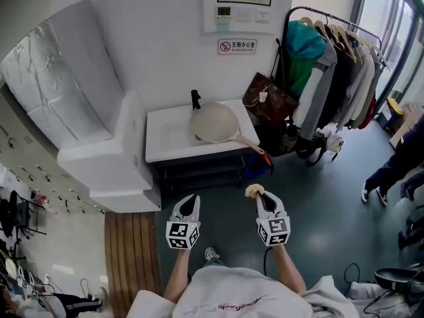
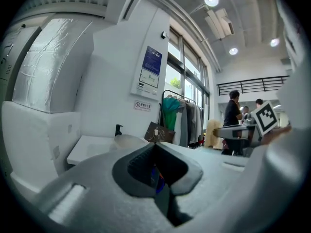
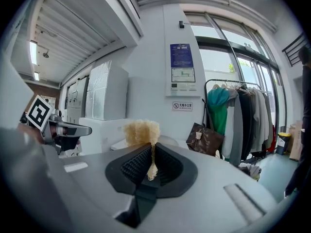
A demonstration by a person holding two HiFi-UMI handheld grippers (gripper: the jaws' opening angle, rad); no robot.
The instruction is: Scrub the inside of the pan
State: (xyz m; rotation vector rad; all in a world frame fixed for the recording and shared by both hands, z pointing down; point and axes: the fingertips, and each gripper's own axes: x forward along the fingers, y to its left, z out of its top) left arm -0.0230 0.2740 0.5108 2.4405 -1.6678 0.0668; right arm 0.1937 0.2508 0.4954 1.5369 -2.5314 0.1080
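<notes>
Pan [image 1: 215, 122] on white counter [image 1: 165, 141], R part, just by black tap [image 1: 195, 99]; handle pokes past front-R corner. Both grippers well apart from counter, over floor. L gripper [image 1: 187, 207]: jaws together, nothing btwn. R gripper [image 1: 263, 201]: jaws clamped on pale fibrous scrubber [image 1: 254, 190], tuft sticking out past tips. Clothes rack [image 1: 338, 32] R of counter.

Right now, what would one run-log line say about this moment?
phase: scrubbing not begun | right gripper: shut on scrubber | left gripper: shut, empty | pan: on white counter, apart from grippers
</notes>
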